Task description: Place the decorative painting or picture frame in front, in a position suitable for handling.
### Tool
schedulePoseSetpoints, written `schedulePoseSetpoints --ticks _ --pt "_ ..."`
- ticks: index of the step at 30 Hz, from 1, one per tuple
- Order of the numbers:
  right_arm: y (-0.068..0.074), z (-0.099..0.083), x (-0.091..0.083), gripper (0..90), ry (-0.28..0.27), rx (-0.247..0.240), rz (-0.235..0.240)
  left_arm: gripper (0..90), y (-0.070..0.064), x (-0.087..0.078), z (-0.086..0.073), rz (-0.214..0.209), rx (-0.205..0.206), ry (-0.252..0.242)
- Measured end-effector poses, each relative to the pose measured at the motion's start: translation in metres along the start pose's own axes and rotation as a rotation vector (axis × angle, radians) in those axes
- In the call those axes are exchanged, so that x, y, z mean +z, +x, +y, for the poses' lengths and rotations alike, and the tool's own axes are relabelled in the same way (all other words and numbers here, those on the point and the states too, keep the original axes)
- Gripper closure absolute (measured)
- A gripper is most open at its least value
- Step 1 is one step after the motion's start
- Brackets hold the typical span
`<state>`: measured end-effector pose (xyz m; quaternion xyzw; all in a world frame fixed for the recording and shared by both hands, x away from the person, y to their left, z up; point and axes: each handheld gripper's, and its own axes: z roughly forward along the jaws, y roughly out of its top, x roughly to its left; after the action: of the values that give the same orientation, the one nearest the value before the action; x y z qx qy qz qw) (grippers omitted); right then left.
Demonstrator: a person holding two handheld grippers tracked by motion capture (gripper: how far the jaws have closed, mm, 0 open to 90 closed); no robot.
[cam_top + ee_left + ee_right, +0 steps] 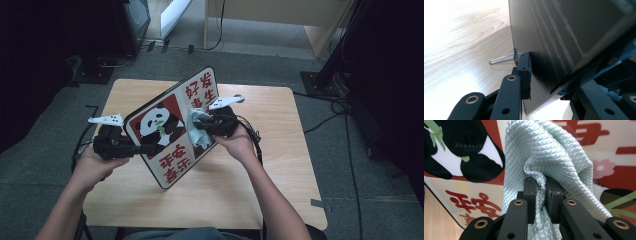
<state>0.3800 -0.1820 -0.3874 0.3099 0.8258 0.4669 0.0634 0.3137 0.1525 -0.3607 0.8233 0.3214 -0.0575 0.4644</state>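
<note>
Pale wood-grain worktop [280,165]: left gripper [145,148] fingers clamp the tilted, glossy rounded-square panda sign board [172,125]; right gripper [540,192] fingers pinch a pale-green quilted microfibre cloth [544,152] against its face

Both forearms reach forward from the near table edge, elbows spread, hands drawn toward each other. The left hand [92,165] grips the black two-jaw left gripper [145,148], jaws clamped on something flat. The right hand [236,143] holds the black two-jaw right gripper [197,125], jaws pinched together on soft material.
</note>
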Motion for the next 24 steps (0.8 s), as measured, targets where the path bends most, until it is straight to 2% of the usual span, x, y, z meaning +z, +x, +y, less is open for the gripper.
schedulePoseSetpoints --ticks 12,24 --pt "-0.003 -0.02 0.008 81.2 0.003 0.019 0.011 70.8 0.0 0.0 0.0 -0.001 0.0 -0.001" --pt "-0.003 -0.042 0.016 81.0 0.036 0.045 0.006 70.6 -0.001 0.001 0.0 -0.001 0.002 -0.002"
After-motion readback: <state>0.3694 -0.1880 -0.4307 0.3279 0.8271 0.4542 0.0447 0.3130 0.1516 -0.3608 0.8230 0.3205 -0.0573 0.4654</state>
